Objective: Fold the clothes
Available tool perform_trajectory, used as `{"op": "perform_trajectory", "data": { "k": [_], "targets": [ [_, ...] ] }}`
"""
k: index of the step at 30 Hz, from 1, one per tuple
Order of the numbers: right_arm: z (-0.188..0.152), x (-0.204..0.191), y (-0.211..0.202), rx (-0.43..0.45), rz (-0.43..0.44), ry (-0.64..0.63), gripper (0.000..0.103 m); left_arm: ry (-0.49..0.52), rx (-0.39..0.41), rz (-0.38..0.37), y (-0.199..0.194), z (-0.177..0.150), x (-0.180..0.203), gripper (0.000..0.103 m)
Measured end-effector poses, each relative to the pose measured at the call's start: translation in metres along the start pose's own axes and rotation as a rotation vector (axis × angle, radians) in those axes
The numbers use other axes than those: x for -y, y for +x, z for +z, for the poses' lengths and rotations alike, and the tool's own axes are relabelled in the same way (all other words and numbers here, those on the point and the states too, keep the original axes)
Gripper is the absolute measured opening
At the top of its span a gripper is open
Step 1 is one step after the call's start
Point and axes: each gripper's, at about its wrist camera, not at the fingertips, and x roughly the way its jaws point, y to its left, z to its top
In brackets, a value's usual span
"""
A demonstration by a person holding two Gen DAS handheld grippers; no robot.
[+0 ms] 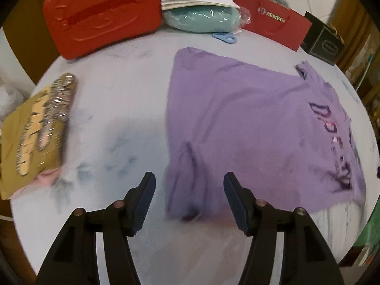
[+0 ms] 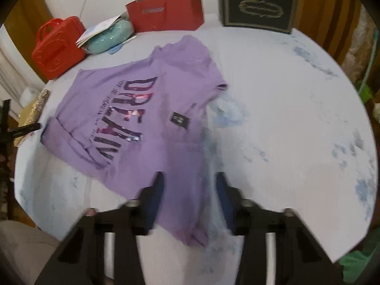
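— Purple T-shirt (image 2: 133,109) spread flat on the white table (image 2: 285,109). Soft, light, probably easy to wrinkle.

— Left gripper (image 1: 188,199) wide open, empty; right gripper (image 2: 190,201) also. Best to pinch near hem corners, both layers together.

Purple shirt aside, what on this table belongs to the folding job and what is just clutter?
Job:
purple shirt, spread flat
folded tan garment, over something pink
left gripper and right gripper, jaws open

Lying about:
red case
teal bundle
red bag
black box
blue scissors
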Motion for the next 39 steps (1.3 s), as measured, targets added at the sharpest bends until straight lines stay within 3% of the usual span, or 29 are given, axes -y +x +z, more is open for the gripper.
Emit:
{"op": "perform_trajectory", "data": {
  "k": [1,2,3,6,8,11,13,15,16,18,19,20,22,30,34,39],
  "targets": [
    [0.005,-0.003,0.005,-0.012,0.024,-0.002,0.023,-0.005,-0.021,0.004,0.007,0.002,0.004,0.040],
    [0.009,-0.007,0.013,-0.027,0.057,-0.007,0.020,-0.010,-0.043,0.008,0.013,0.004,0.007,0.013],
    [0.013,-0.011,0.021,-0.043,0.077,-0.018,0.019,-0.014,-0.066,0.013,0.020,0.005,0.010,0.005],
    [0.020,-0.019,0.048,-0.080,0.108,-0.035,0.019,0.001,-0.121,0.088,0.036,0.005,0.013,0.005],
    [0.023,-0.016,0.069,-0.122,0.088,-0.025,0.019,0.003,-0.120,0.108,0.036,0.001,0.009,0.008],
    [0.025,0.003,0.089,-0.187,-0.012,0.001,0.017,0.006,-0.140,0.128,0.032,0.001,0.003,0.011],
    [0.034,0.013,0.086,-0.173,-0.013,0.037,0.017,-0.003,-0.147,0.125,0.029,0.003,-0.001,0.013],
    [0.047,0.019,0.077,-0.135,-0.099,0.014,0.019,-0.017,-0.132,0.104,0.021,0.011,-0.003,0.016],
    [0.056,0.022,0.071,-0.111,-0.072,0.024,0.019,-0.020,-0.112,0.089,0.015,0.018,-0.003,0.020],
    [0.077,0.028,0.061,-0.067,-0.014,0.035,0.025,-0.023,-0.062,0.059,0.006,0.037,-0.002,0.059],
    [0.090,0.029,0.057,-0.048,0.012,0.034,0.030,-0.022,-0.034,0.049,0.002,0.049,-0.002,0.067],
    [0.104,0.031,0.056,-0.027,0.013,0.020,0.045,-0.019,-0.005,0.047,0.001,0.062,-0.001,0.070],
    [0.134,0.032,0.061,0.009,0.012,0.000,0.059,-0.024,0.017,0.040,0.006,0.086,-0.002,0.070],
    [0.238,0.035,0.126,-0.017,0.005,-0.021,0.060,-0.023,-0.026,0.058,0.073,0.173,-0.003,0.070],
    [0.278,0.033,0.158,-0.052,0.012,-0.033,0.065,-0.005,-0.069,0.060,0.099,0.199,-0.001,0.070],
    [0.307,0.026,0.197,-0.103,-0.012,-0.074,0.068,0.020,-0.094,0.045,0.109,0.197,0.001,0.070]
  ]
}}
